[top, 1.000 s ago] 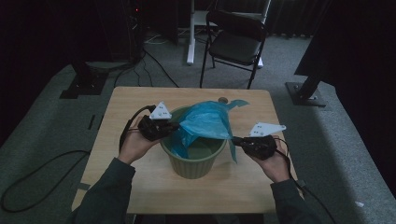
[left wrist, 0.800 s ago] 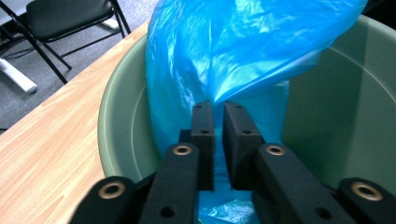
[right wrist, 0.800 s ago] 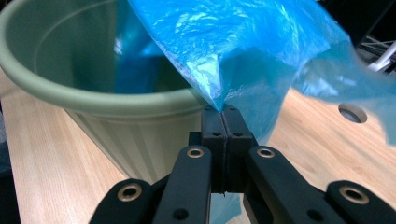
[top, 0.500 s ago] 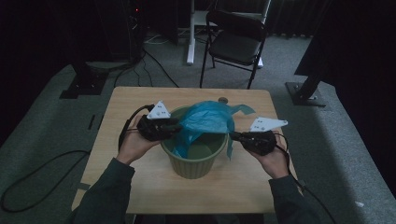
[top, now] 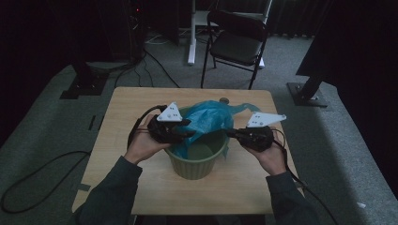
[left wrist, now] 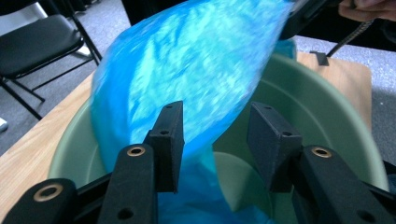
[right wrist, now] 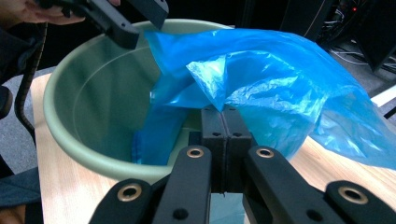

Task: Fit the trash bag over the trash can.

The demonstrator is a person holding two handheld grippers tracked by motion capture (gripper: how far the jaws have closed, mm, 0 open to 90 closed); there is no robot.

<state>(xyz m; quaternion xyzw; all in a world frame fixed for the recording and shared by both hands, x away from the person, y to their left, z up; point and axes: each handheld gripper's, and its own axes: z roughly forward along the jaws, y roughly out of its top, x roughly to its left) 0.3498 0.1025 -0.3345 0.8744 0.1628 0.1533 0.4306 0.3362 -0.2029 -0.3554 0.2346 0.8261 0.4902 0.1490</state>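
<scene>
A pale green bucket [top: 197,165] stands in the middle of the wooden table [top: 234,192]. A blue plastic bag [top: 209,119] hangs over its far rim and down into it. My left gripper [top: 187,133] is at the bucket's left rim and my right gripper [top: 232,133] at its right rim. In the left gripper view the gripper [left wrist: 219,140] is open over the bucket [left wrist: 327,93], with the bag [left wrist: 196,70] billowing just ahead of its jaws. In the right gripper view the gripper [right wrist: 224,126] is shut on a fold of the bag [right wrist: 271,84] above the bucket [right wrist: 93,107].
A black folding chair [top: 237,42] stands behind the table. Stand bases sit on the floor at left [top: 80,86] and right [top: 307,89], with cables [top: 42,183] trailing across the carpet. A small round object [top: 224,99] lies near the table's far edge.
Both hands have drawn slightly inward toward the bucket. The bag has bunched up more over the bucket's opening.
</scene>
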